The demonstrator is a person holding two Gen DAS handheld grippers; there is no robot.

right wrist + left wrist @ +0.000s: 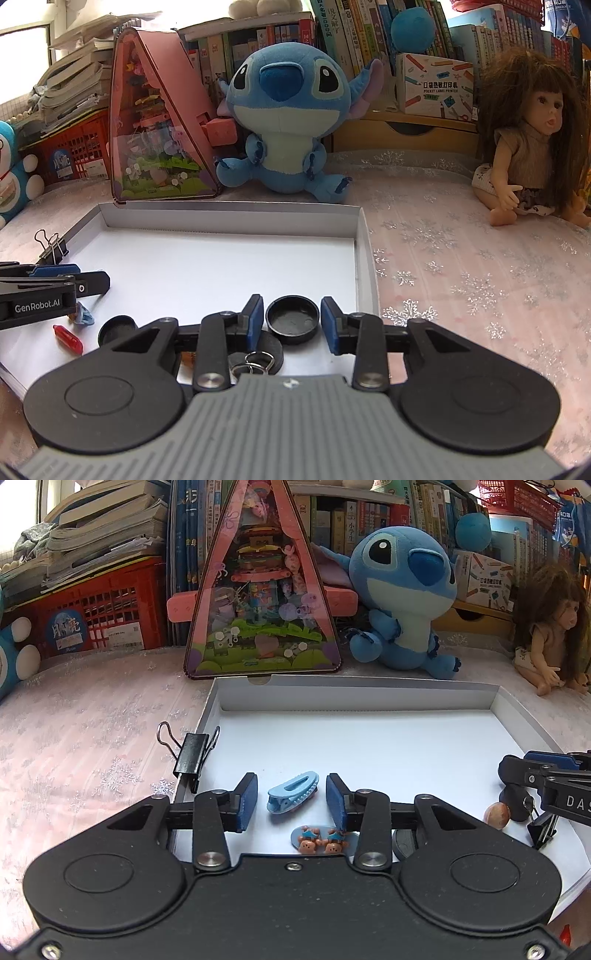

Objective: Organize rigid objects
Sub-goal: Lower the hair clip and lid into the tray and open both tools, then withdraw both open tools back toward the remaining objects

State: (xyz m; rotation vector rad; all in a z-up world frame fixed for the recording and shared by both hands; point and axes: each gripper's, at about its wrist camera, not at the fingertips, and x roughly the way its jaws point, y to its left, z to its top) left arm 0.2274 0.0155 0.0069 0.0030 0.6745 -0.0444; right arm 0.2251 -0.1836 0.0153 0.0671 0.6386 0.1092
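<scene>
Both grippers were down over the shallow white box (495,698) on the table, and neither was pinching anything. The left gripper (291,801) stood with its blue pads spread, and the light blue hair clip (293,792) lay on the box floor between them, a clear gap on either side, no pad touching it. Just nearer the camera sat an oval blue clip with two little bear figures (323,840), partly tucked under the gripper's body. A black binder clip (190,757) was clamped on the box's left wall, its wire handles sticking up.

Over at the right, the right gripper (291,319) was spread as well, with the round black cap (292,319) lying open side up between the pads, close to the box's right wall; a sliver of white showed on each side of it, so no contact there. Below it lay a dark disc with metal key rings (255,362), half hidden by the gripper. A second small black cap (116,328) and a red capsule-shaped piece (68,338) rested near the box's near edge. In the left wrist view a brown nut-like ball (496,814) lay by the other gripper's tip.

Behind the box stood a pink triangular display case (258,590), a blue plush toy (284,125) and a long-haired doll (528,147), all on the table's far side.
</scene>
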